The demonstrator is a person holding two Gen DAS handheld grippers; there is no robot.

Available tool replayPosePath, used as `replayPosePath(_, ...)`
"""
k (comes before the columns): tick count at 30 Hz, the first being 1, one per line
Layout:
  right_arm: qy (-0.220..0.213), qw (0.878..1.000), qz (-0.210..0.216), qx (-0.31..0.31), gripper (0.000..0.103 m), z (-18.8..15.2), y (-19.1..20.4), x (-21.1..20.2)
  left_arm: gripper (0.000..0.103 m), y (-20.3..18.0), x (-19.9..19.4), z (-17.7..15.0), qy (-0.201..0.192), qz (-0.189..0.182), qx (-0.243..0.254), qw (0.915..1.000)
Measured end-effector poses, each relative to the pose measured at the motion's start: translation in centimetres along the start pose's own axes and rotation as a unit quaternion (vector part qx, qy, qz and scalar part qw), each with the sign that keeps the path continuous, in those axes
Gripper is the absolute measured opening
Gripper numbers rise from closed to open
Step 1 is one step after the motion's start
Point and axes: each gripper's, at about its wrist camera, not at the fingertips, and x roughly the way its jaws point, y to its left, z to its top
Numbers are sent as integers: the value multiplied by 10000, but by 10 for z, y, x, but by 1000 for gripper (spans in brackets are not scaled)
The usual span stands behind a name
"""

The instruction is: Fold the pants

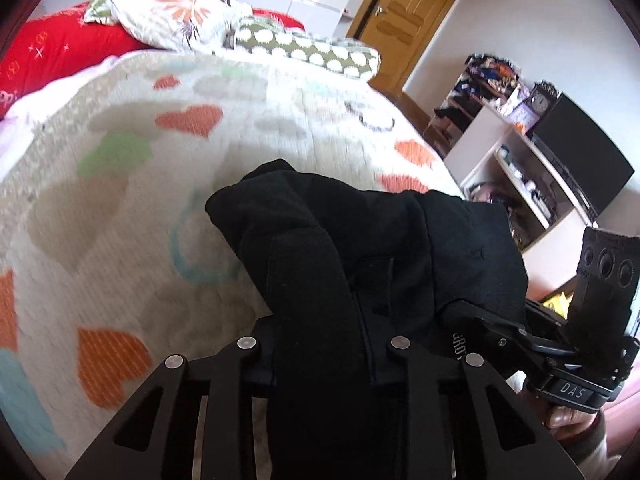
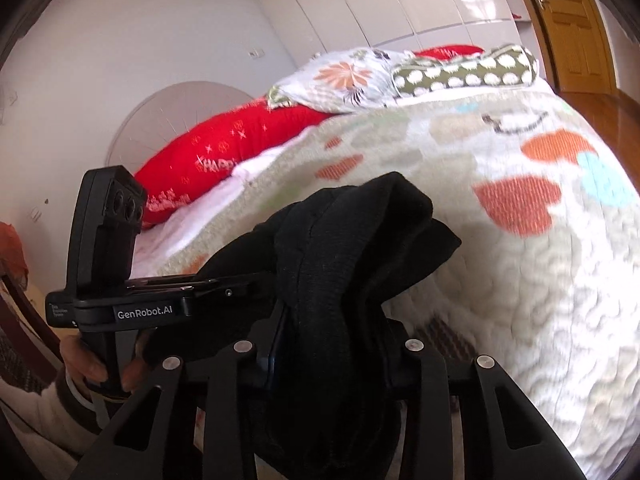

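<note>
The black pants are bunched and held up above the bed, not yet laid flat on its heart-patterned blanket. The left gripper has its fingers closed on a thick wad of the cloth, and the right gripper is clamped on another bunch of it close alongside. By the look of it the folding has hardly begun, or the pants are mid-carry: no neat crease shows, and spreading, folding and smoothing appear left to do.
</note>
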Motion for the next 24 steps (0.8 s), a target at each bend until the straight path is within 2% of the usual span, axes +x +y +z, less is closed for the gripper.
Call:
replayPosePath(7, -174, 9998, 60, -5, 35, 49, 2, 34, 26, 24, -11, 48, -403, 358, 42, 9985)
replayPosePath(10, -167, 9998, 60, -9, 35, 71, -3, 59, 27, 36, -6, 60, -427, 436, -35, 9981)
replayPosePath(15, 107, 9996, -14, 244, 36, 93, -28, 114, 28, 65, 37, 78, -234, 560, -291, 9977)
replayPosePath(16, 233, 9993, -70, 285, 39, 93, -34, 127, 28, 72, 50, 79, -136, 615, -361, 9974)
replayPosePath(17, 454, 9980, -214, 371, 42, 91, -43, 143, 34, 81, 64, 78, 16, 656, -493, 9966)
replayPosePath(18, 627, 9963, -360, 472, 49, 88, -50, 155, 45, 88, 73, 76, 95, 652, -596, 9960)
replayPosePath(19, 676, 9953, -303, 630, 49, 85, -58, 161, 50, 93, 76, 73, 86, 651, -690, 9954)
replayPosePath(21, 565, 9955, -206, 733, 51, 86, -61, 153, 60, 101, 71, 68, 15, 586, -846, 9947)
replayPosePath(23, 433, 9964, -489, 540, 55, 89, -57, 139, 67, 104, 60, 66, -41, 718, -906, 9933)
replayPosePath(24, 376, 9963, -622, 467, 55, 91, -55, 131, 67, 106, 55, 67, -94, 754, -917, 9929)
